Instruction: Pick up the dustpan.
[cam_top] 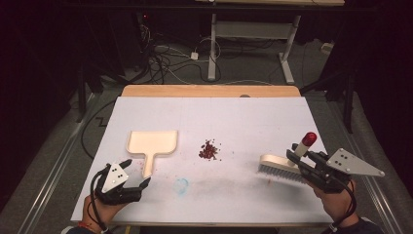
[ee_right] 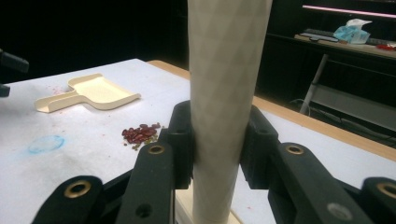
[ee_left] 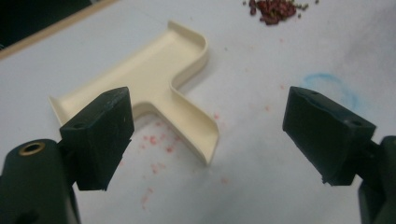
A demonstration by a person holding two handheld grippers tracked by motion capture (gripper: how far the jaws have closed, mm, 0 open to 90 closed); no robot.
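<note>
Right gripper clamping brush handle, ready for sweeping beans; left gripper gaping, nearing dustpan handle.

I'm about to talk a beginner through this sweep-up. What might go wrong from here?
The left gripper is open beside the dustpan handle, not on it, so an unheld pan may slide when pushed. The beans lie loose between pan and brush; a fast stroke from the right gripper could scatter them.
</note>
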